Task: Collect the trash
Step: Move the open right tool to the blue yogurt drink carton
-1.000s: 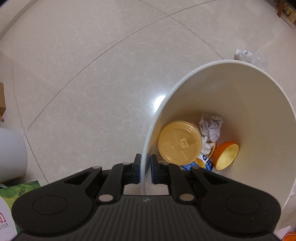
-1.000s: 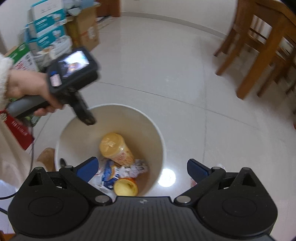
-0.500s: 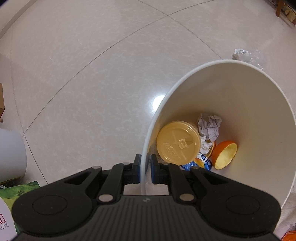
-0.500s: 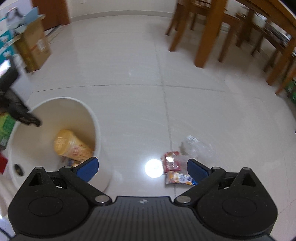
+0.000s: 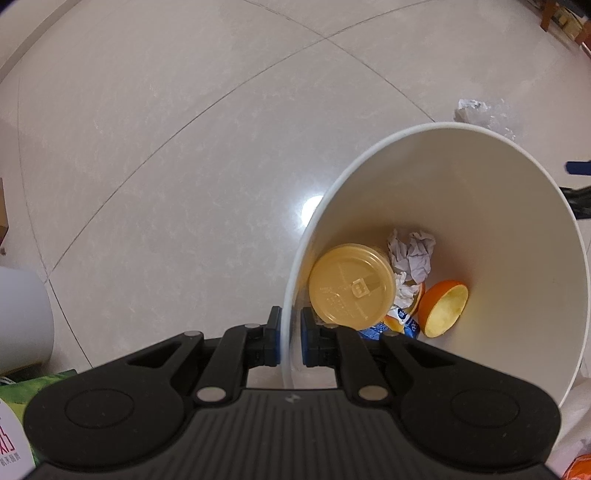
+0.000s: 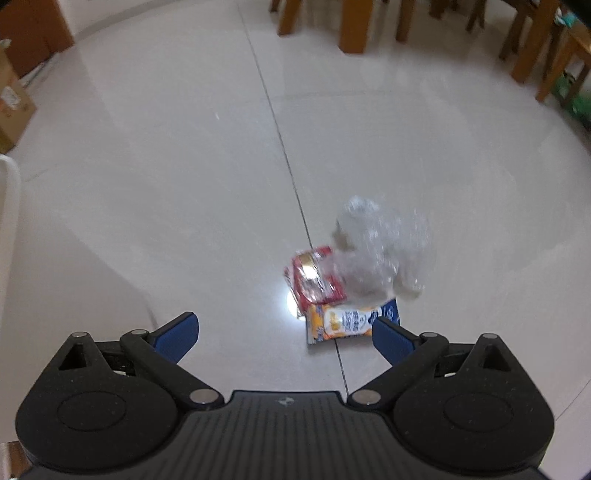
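Observation:
My left gripper (image 5: 289,338) is shut on the rim of the white trash bin (image 5: 517,206), holding it tilted. Inside the bin lie a yellow-lidded cup (image 5: 351,288), crumpled paper (image 5: 412,254), an orange peel half (image 5: 445,308) and a blue wrapper (image 5: 373,332). My right gripper (image 6: 286,332) is open above the floor. Just ahead of it lie a red snack wrapper (image 6: 314,277), an orange and white packet (image 6: 343,319) and a crumpled clear plastic bag (image 6: 376,247). The packet sits close to the right fingertip (image 6: 388,334).
The same clear plastic bag (image 5: 480,112) shows beyond the bin in the left wrist view. Wooden chair and table legs (image 6: 354,26) stand at the far side of the tiled floor. Cardboard boxes (image 6: 11,107) sit at the left. A green box (image 5: 22,384) lies beside my left gripper.
My right gripper has swung right, away from the bin, and now faces the wrappers on the floor, closer than before. My left gripper keeps its hold on the bin rim.

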`<state>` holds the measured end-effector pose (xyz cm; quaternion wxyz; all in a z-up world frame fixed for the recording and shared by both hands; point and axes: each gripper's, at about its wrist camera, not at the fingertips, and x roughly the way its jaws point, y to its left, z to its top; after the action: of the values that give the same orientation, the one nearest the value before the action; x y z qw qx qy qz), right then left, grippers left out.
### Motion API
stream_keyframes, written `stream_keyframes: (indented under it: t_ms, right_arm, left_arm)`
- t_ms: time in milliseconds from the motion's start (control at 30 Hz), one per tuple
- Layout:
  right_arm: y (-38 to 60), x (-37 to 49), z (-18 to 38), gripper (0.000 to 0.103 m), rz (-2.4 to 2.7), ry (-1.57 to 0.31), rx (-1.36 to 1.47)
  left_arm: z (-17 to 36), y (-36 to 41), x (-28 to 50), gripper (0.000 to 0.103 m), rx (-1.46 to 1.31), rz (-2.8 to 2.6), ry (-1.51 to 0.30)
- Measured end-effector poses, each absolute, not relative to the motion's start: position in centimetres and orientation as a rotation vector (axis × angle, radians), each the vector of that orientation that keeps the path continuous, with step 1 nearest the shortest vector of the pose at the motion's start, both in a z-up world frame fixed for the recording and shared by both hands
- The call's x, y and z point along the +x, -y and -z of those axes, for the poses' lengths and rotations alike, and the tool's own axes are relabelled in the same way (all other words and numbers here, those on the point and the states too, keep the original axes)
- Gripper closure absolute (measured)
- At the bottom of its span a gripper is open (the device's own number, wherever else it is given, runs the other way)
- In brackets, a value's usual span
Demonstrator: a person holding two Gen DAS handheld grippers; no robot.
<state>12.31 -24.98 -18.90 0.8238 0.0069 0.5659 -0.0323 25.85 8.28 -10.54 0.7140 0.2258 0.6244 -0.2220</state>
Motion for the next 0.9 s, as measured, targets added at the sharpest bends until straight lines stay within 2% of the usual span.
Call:
stream_keyframes:
  t_ms: [267,567,767,900]
  right_arm:
    - [28.5,12.2,25.5,0.003,0.142,-1.273,0.117]
    - [34.2,13.0,27.5,0.003,0.355,-1.189,0.482]
    - [35.9,14.5,30.1,0.003,0.515,-1.200,0.621]
    - [35.9,15.2,31.6,0.009,0.561,-1.230,0.636]
  left_arm:
    - [10.9,-8.2,26.0,0.095,0.499,0.478,-1.394]
    - [11.2,-8.1,26.0,0.095,0.495,0.475,-1.397]
    - [11.3,-8.2,25.9,0.095,0.493,0.473,-1.396]
    - [11.2,-8.3,26.0,0.095,0.493,0.475,-1.395]
